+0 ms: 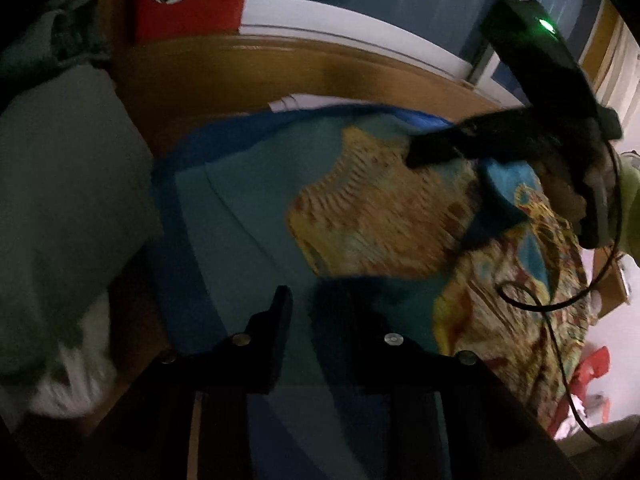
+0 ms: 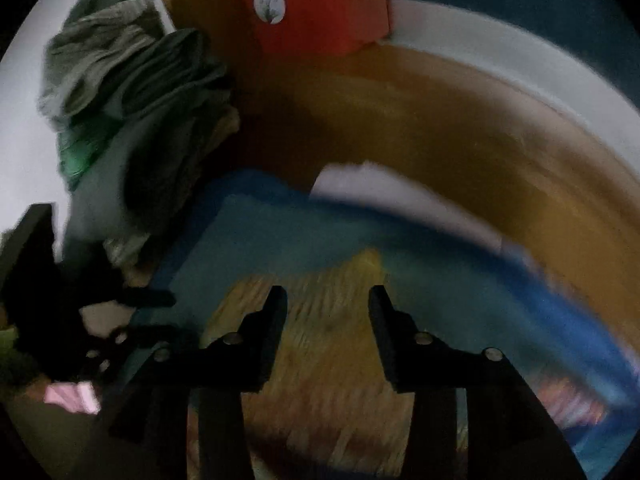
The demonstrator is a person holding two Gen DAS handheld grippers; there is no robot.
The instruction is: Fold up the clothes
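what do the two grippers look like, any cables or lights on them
Both are matte black. The left gripper and right gripper each have two flat angular fingers fixed with round silver screws. The right one's body carries a green light, and a thin black cable loops from it.

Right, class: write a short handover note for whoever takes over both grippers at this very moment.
Left gripper: fingers slightly apart over the teal part of the patterned garment; whether they pinch cloth is unclear.
Right gripper: fingers open, nothing between them, above the garment's yellow print.
Garment lies on the wooden table; grey-green clothes pile at the left, red box at the back.
Done: garment looks partly folded, blurred.
Left: finish its folds, then probably the pile.
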